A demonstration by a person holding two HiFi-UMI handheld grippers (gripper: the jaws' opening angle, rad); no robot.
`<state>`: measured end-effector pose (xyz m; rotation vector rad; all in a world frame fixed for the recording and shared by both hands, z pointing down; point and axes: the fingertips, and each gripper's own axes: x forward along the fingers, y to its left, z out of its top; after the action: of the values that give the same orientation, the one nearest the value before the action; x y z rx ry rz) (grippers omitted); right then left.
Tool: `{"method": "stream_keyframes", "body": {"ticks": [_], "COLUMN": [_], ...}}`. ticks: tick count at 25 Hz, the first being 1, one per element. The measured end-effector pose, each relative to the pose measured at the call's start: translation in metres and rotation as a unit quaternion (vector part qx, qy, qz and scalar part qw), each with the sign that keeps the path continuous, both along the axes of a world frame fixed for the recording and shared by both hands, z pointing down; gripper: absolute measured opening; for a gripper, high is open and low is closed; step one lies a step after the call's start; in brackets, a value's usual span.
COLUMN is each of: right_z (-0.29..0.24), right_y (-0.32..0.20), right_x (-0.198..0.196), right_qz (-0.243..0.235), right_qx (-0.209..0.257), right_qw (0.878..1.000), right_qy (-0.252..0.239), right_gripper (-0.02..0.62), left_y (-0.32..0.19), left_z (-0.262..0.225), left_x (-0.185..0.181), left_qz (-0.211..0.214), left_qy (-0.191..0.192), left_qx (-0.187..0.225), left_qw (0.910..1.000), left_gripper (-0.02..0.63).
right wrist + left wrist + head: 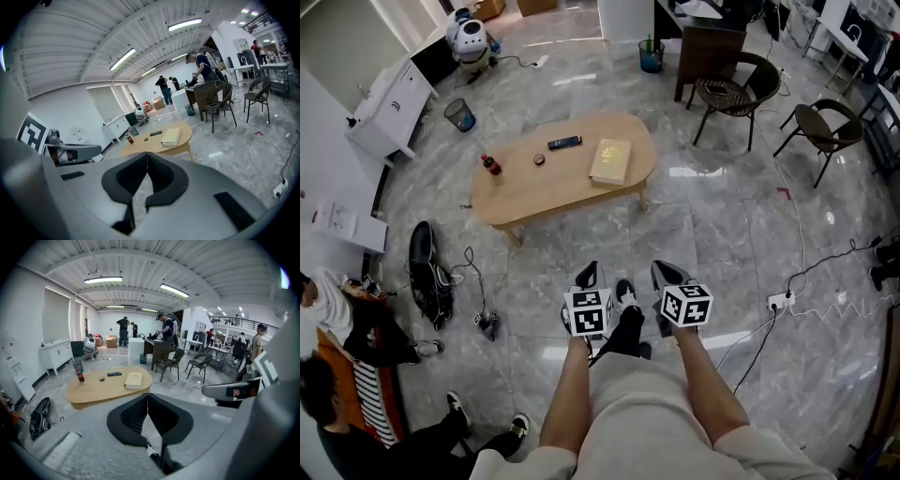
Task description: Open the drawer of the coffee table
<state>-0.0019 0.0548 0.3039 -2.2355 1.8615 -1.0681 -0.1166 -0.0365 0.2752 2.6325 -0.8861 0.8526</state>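
The oval wooden coffee table stands on the marble floor ahead of me, well beyond both grippers. On its top lie a red bottle, a dark remote and a pale book. No drawer front shows in any view. My left gripper and right gripper hang side by side over the floor, both pointing at the table. In the left gripper view the jaws meet with nothing between them, the table beyond. The right gripper is likewise shut and empty, with the table farther off.
Two dark chairs stand at the right rear, with a mesh bin and a white cabinet at the left. A black bag and cables lie left of me. A power strip lies to my right. People sit at lower left.
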Motion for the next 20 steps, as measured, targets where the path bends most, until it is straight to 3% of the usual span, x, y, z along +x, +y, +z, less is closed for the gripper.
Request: {"method": "stream_keyframes", "body": {"ticks": [6,11,16,20], "right_z": [0.008,0.023,0.038,0.04], "right_y": [-0.032,-0.059,-0.064,-0.069], "right_x": [0.025,0.036,0.081,0.114], "right_qz": [-0.009,0.003,0.031,0.048], "right_qx": [-0.009,-0.011,-0.035,-0.053], "right_qw": [1.0,1.0,0.998,0.997], "right_qy": [0.003,-0.026,-0.038,-0.035], "right_gripper": [0.015,0.015,0.015,0.015], "left_y": [-0.042,-0.077,-0.106,-0.122], "left_z": [-0.002,-0.002,0.019,0.027], "left_x": [0.032,0.029,0.031,0.058], "left_qz": [-0.004,-0.011,-0.055,-0.059], "left_qy": [0.005,-0.012,-0.013,0.003], "left_qx": [0.001,0.009,-0.032,-0.053], "left_qw": [1.0,0.9998,0.9979,0.9968], "left_gripper": [0.012,0.012,0.012,0.011]}}
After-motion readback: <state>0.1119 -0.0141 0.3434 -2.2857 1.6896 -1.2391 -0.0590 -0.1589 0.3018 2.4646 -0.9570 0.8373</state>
